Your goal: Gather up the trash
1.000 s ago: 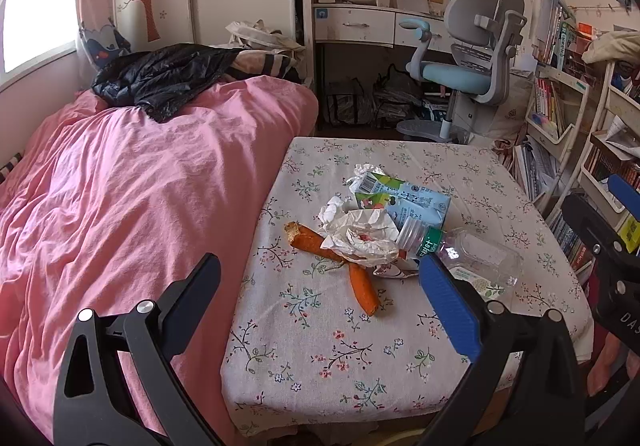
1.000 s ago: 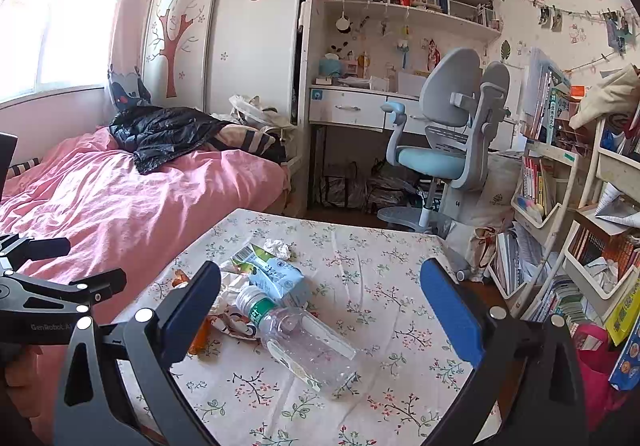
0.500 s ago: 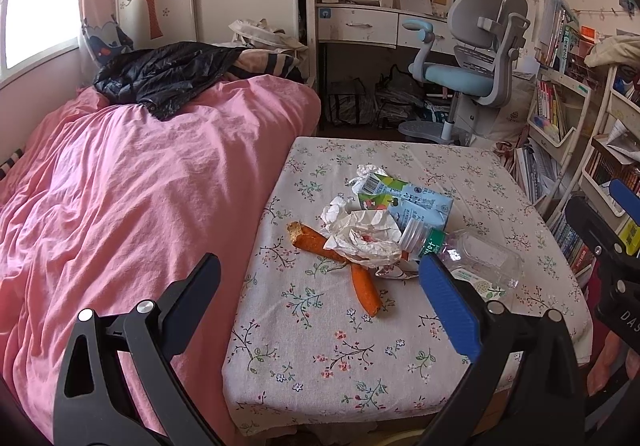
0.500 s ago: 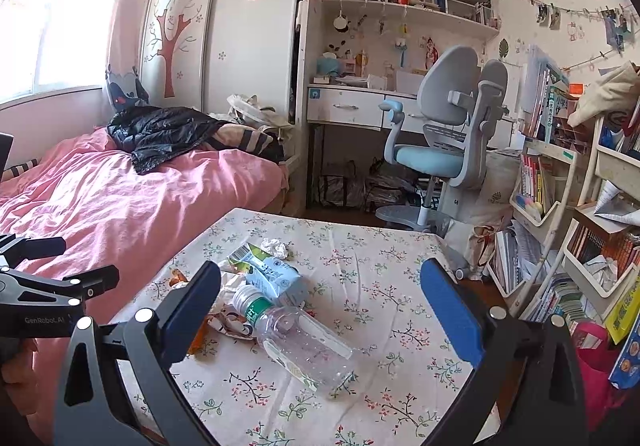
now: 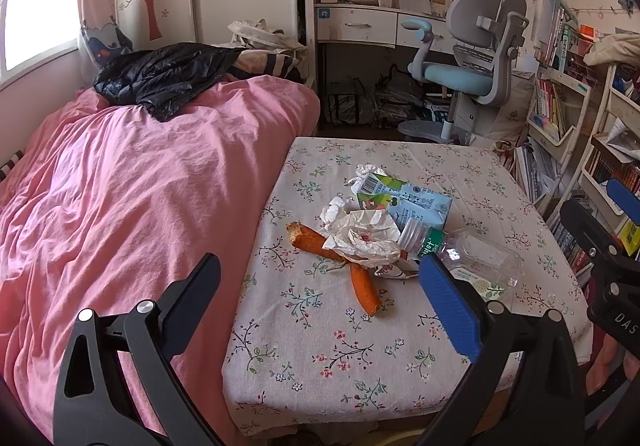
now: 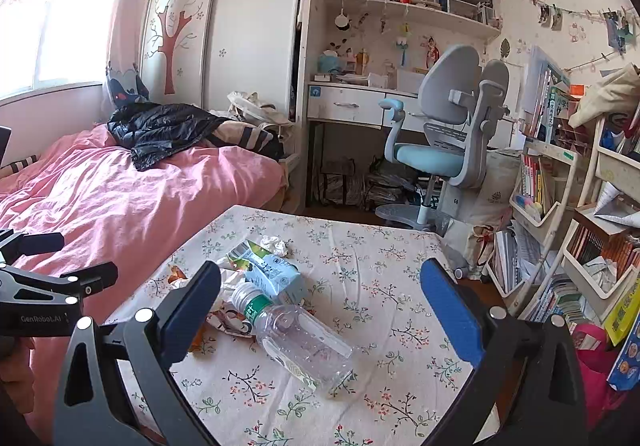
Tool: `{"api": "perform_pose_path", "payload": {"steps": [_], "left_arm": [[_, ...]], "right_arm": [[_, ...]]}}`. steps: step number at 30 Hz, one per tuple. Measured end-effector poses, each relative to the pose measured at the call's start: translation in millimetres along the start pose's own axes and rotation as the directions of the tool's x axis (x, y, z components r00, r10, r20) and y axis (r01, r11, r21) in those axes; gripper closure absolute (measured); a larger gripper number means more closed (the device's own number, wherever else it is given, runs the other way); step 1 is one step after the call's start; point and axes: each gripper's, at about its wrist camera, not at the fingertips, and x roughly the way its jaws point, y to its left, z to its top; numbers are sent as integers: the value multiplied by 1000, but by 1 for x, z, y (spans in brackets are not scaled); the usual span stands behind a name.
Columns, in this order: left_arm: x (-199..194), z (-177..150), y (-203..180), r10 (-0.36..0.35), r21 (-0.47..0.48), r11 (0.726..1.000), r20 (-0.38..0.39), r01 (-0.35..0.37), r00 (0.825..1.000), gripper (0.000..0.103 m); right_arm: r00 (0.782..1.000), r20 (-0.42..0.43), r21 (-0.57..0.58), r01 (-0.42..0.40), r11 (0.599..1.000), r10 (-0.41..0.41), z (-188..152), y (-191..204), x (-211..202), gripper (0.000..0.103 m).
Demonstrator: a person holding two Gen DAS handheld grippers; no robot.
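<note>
Nearby, a pink bed (image 5: 132,182) stands just beside the table (image 5: 320,346) with the flowered cloth. On the table the trash lies in one small heap: a clear plastic bottle (image 6: 302,342) on its side, touching a blue carton (image 5: 416,202), a crumpled white paper (image 5: 366,232) and two carrot pieces (image 5: 362,286) under the paper. The left gripper (image 5: 320,302) and the right gripper (image 6: 320,306) are above the table, fingers wide apart, holding nothing.

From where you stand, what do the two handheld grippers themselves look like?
Both are black plastic frames with silver screws and two wide fingers faced with blue ribbed pads. The left gripper shows white "GenRobot.AI" lettering in the right wrist view. The right gripper shows white "DAS".
</note>
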Motion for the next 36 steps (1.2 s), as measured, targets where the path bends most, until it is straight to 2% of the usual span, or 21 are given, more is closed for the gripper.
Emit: {"api": "perform_pose_path", "payload": {"steps": [2,3,5,15,36], "left_arm": [[1,0,1,-6,-12,1000,-17,6,1000,7],[3,-1,1,-16,-27,1000,-54,14,998,7],[4,0,1,-14,-26,1000,-57,12,998,7],[5,-2,2,14,-4,1000,-46,-14,999,7],[5,-2,3,23,3,1000,-46,-23,999,7]], "right_arm": [[1000,-1,1,0,1000,0,0,-1,0,7],[1000,-1,0,0,1000,0,0,0,0,7],[1000,-1,0,0,1000,0,0,0,0,7],[1000,-1,-1,1,1000,-1,1,2,0,7],[1000,-2,-2,2,1000,-2,2,3,1,7]]}}
